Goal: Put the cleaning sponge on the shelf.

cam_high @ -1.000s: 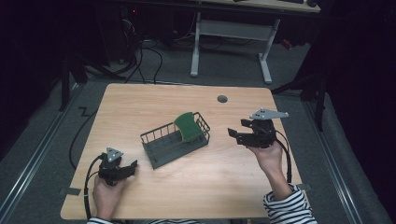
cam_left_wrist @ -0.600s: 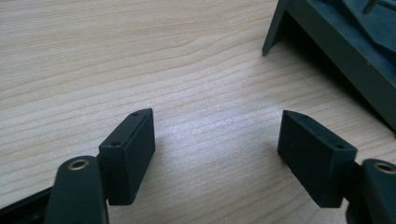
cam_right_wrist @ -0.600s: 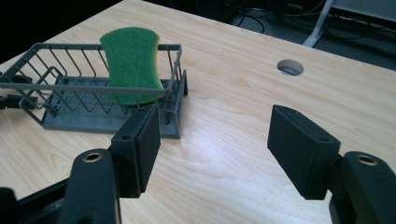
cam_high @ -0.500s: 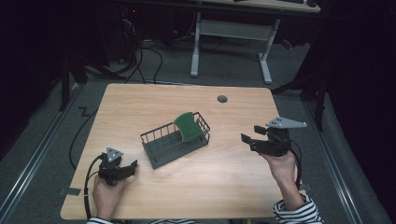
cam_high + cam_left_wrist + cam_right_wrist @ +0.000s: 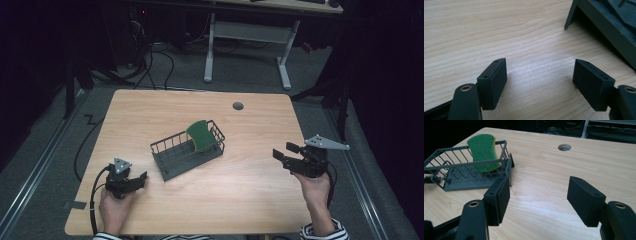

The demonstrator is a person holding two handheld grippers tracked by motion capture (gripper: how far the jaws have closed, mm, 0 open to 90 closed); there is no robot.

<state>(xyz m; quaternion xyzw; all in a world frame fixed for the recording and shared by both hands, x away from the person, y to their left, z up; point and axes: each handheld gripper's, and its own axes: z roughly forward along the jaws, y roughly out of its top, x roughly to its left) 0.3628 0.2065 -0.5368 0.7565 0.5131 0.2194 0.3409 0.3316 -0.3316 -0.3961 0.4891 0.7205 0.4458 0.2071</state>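
Observation:
A green sponge [image 5: 201, 135] [image 5: 483, 151] leans on edge inside the right end of a dark wire basket [image 5: 172, 159] [image 5: 454, 165] at the middle of the table. My left gripper [image 5: 141, 177] [image 5: 540, 75] rests low at the front left, open, with bare wood between its jaws; a corner of the basket [image 5: 604, 22] lies just beyond it to the right. My right gripper [image 5: 281, 152] [image 5: 540, 192] is held above the table's right side, open and empty, facing the basket from some distance away.
The wooden table [image 5: 150, 110] has a round cable hole [image 5: 238, 106] [image 5: 564, 147] near its far edge. A cable runs off the left edge from my left gripper. A white desk frame [image 5: 247, 37] stands on the floor behind the table.
My right gripper has drawn back from the basket toward the right front of the table. The left gripper has stayed where it was.

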